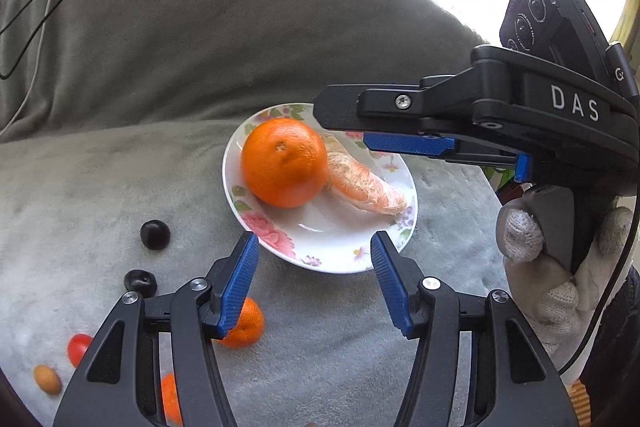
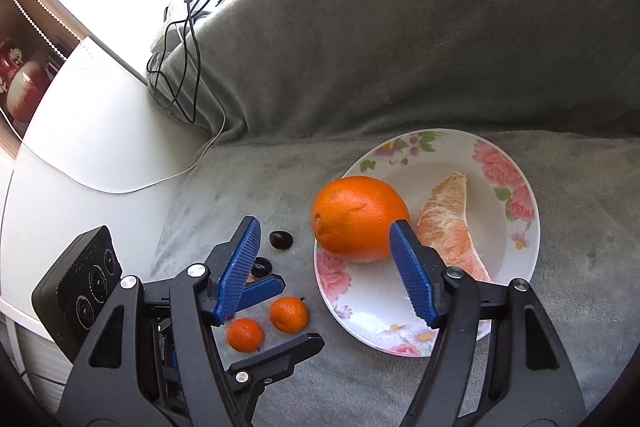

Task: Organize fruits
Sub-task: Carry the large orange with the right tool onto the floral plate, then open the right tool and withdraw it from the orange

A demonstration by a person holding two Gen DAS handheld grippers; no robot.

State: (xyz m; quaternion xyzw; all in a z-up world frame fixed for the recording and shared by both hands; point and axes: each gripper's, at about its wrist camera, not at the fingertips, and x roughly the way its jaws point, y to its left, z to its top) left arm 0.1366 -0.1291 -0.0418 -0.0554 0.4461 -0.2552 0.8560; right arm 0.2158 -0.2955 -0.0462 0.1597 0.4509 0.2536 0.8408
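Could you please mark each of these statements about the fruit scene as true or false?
1. A large orange lies on the flowered plate. True.
2. The peeled citrus segment lies on the grey blanket. False: it lies on the plate beside the orange.
3. Two small mandarins lie off the plate, on the blanket. True.
4. The right gripper holds a dark plum. False: its jaws stand open and empty.
5. The left gripper is empty. True.

Glossy glazed plate [image 2: 516,187]; dimpled, shiny-skinned orange [image 2: 356,217]; fuzzy matt grey blanket [image 2: 400,47]; ribbed blue pads [image 1: 238,283] on matt black plastic.
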